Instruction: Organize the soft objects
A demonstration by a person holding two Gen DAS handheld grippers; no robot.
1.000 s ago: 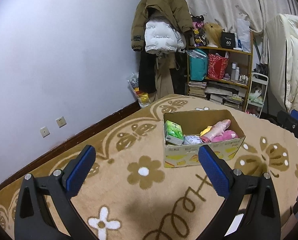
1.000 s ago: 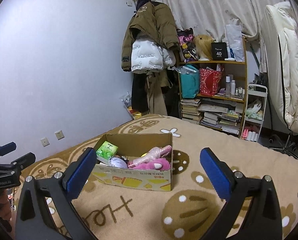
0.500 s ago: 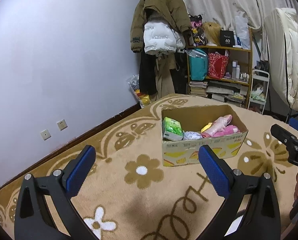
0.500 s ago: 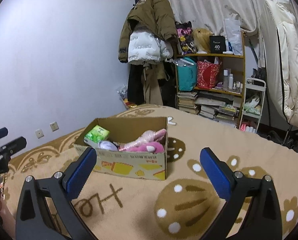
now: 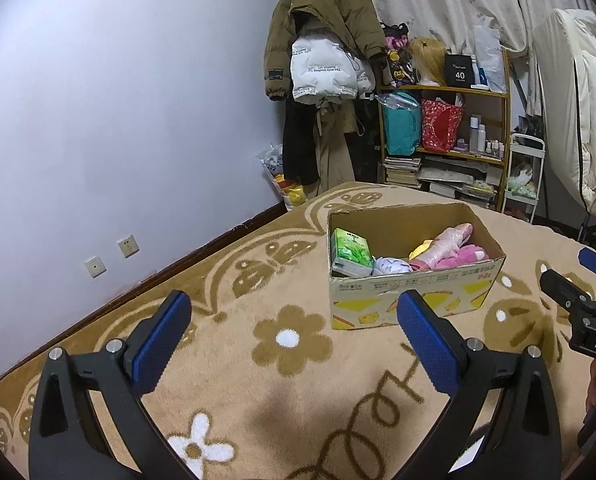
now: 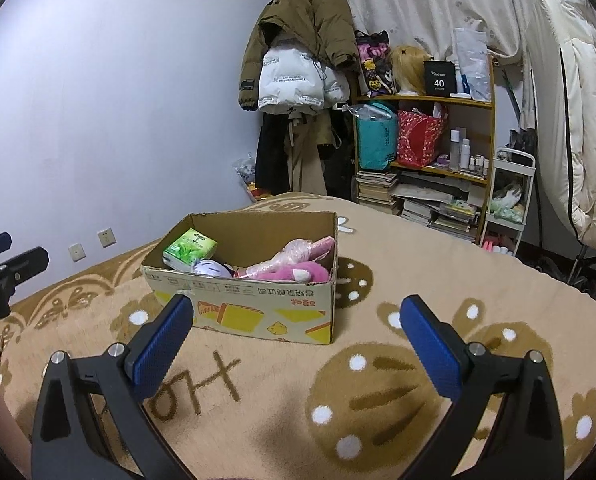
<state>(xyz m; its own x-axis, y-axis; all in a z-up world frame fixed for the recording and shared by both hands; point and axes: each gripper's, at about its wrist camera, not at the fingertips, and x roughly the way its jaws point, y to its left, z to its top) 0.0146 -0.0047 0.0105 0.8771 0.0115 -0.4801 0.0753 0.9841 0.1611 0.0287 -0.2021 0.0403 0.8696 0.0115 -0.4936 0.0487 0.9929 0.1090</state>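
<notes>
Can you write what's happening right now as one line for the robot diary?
left gripper: open, empty | right gripper: open, empty | cardboard box: on blanket, holds green tissue pack, pink plush toy | phase: facing box

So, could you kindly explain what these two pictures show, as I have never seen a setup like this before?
There is no robot here. A person holds a hand-held gripper in each hand, and each carries a wide-angle camera looking forward along its two blue-padded fingers.

One picture is from the left gripper, the other from the right gripper. Each also catches the other at its edge. Both are open and hold nothing.

They hover over a tan blanket with brown flower patterns. On it stands an open cardboard box containing a green tissue pack, a pink plush toy, a pink item wrapped in clear plastic and a pale lilac soft item. Behind are hanging coats and a cluttered shelf.
</notes>
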